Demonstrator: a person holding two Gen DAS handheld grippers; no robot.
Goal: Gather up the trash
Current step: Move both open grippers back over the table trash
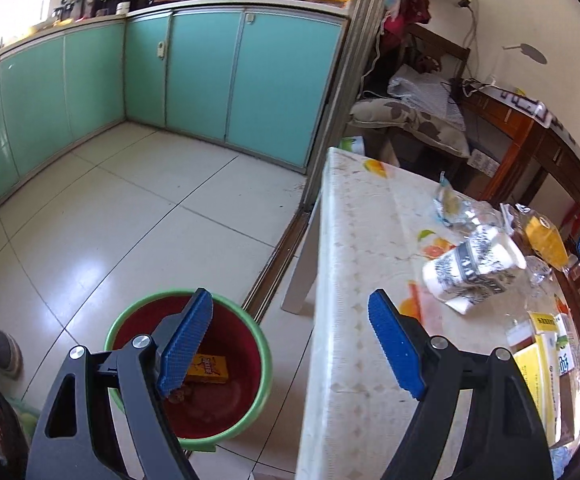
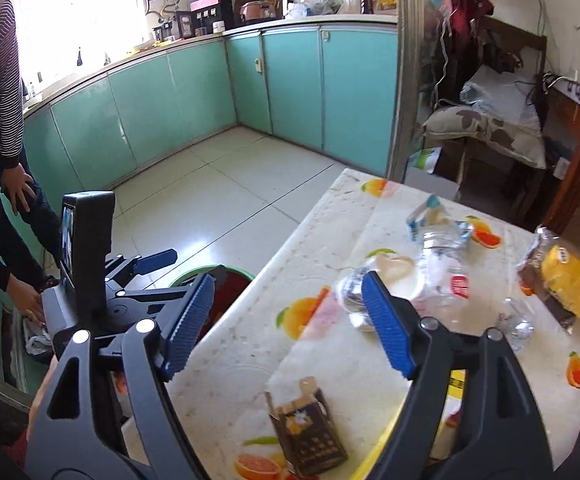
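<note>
A kitchen with teal cabinets and pale floor tiles. A table [image 2: 250, 344] covered in a fruit-print cloth carries the trash; beside its left edge, on the floor, stands a red bin with a green rim [image 1: 246, 396], already holding a yellow box [image 1: 208, 368].

The left gripper [image 1: 290, 344] hangs over the gap between bin and table edge, its blue pads spread wide and holding nothing. The right gripper [image 2: 290, 324] hovers above the table's near part, jaws also spread and empty.

Trash on the table: a torn dark carton [image 2: 306, 432] lies near the near edge, directly between and below the right gripper's fingers. Farther in, a patterned paper cup [image 1: 474, 268] lies on its side, touching a crushed clear plastic bottle [image 2: 442, 264]. A blue-and-white wrapper [image 2: 430, 216] sits toward the far edge, a yellow snack bag [image 2: 566, 280] near the right edge, and a yellow-and-white box [image 1: 538, 364] at the near right corner.

The dark carton looks like the nearest pick for the right gripper. To do it well, lower the fingers so they straddle the carton's narrow sides, press down until the pads almost touch the cloth, and close gently, since the torn cardboard will likely crumple. Avoid snagging the cloth. Then carry it past the left edge and release above the bin's centre.
</note>
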